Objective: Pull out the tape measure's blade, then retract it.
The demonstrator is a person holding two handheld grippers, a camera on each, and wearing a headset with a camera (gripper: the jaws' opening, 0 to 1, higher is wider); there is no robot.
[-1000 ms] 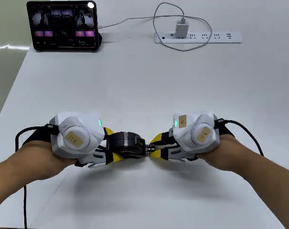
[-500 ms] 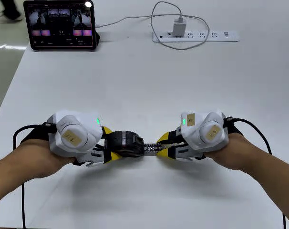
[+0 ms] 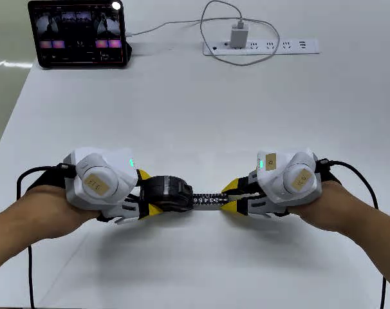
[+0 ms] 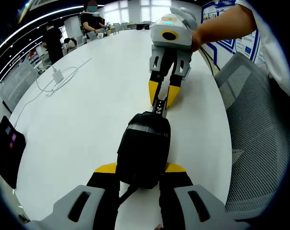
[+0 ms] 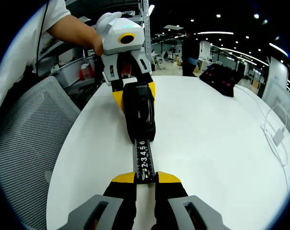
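My black, hard-cased tape measure (image 3: 168, 193) was near the white tabletop's (image 3: 195, 103) near edge, about midway along it. A short run of its dark, white-numbered steel blade (image 5: 143, 158) was drawn out. My left gripper (image 4: 141, 168) was clamped across the case's flat sides, and my right gripper (image 5: 145, 178) was pinched on the blade's tip. I judged the case solid enough for a firm squeeze. The blade looked thin, slick and spring-loaded, best held at its end and let back slowly. A dark tablet (image 3: 78, 33) stood at the far left corner, and a white power strip (image 3: 266, 46) lay along the far edge.
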